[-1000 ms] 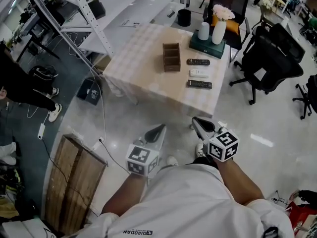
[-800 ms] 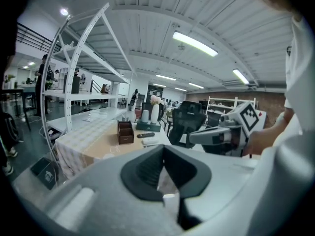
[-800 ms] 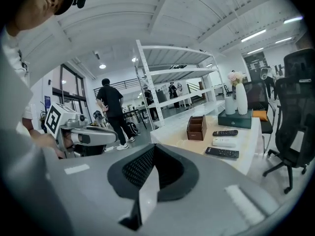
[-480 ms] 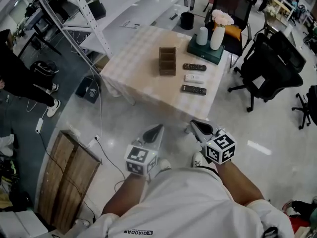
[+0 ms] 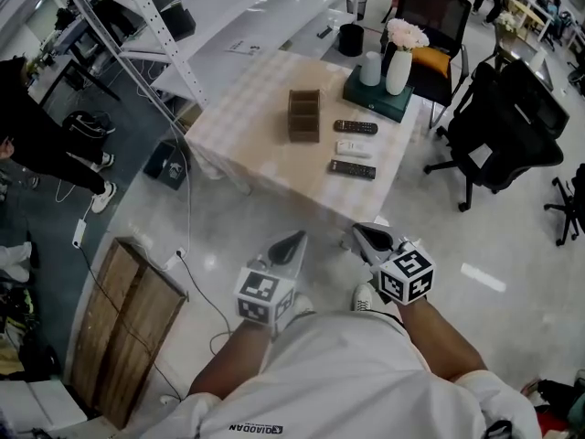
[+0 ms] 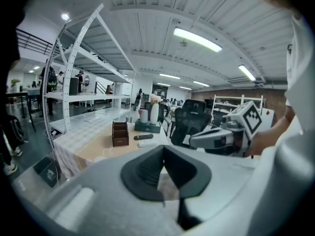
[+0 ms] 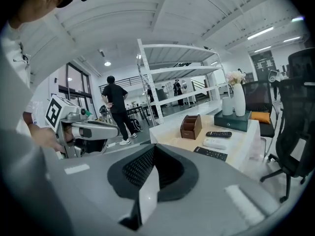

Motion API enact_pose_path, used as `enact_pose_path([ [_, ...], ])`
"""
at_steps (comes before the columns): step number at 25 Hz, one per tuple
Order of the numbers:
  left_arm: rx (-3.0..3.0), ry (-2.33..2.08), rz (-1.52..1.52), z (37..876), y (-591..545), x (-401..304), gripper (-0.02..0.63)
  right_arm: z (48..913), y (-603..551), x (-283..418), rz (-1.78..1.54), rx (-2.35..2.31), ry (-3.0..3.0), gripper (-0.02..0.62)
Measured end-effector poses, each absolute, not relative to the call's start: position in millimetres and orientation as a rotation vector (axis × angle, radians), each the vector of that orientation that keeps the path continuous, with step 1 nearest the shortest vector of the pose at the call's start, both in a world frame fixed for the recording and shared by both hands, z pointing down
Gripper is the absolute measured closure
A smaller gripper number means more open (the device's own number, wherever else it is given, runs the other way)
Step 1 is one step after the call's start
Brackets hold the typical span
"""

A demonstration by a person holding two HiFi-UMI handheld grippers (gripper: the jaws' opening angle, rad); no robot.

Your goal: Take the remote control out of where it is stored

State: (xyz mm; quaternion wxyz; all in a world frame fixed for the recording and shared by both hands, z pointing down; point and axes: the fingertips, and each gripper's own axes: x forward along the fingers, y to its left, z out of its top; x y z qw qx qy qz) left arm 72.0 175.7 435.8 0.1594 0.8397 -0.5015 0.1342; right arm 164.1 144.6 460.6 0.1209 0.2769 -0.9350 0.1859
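A brown wooden holder [image 5: 303, 115] stands on the beige table [image 5: 256, 108], far ahead of me. Beside it lie three remotes flat on the tabletop: a black one [image 5: 356, 127], a white one [image 5: 354, 148] and another black one [image 5: 353, 169]. The holder's slots are too far off to tell what they hold. My left gripper [image 5: 294, 239] and right gripper [image 5: 364, 233] hang side by side over the floor, short of the table, both shut and empty. In the right gripper view the holder [image 7: 190, 126] and remotes [image 7: 210, 153] show beyond the shut jaws.
A green box [image 5: 379, 95] with a flower vase [image 5: 398, 62] and a white cylinder [image 5: 370, 69] sits at the table's far corner. Black office chairs [image 5: 507, 117] stand right. A white rack [image 5: 183, 26] and a person [image 5: 37, 144] are left; a wooden board [image 5: 128, 327] lies on the floor.
The table has slid a little down and left in the head view as I come nearer. Both grippers keep their place in view and stay shut.
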Motion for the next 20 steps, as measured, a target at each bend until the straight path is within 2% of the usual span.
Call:
enact_pose_path([
  [20,2.403,-1.438,0.407,433.2,176.1,72.4,0.603,462.0,146.2,166.4,0.539,0.81,-2.731,0.591],
])
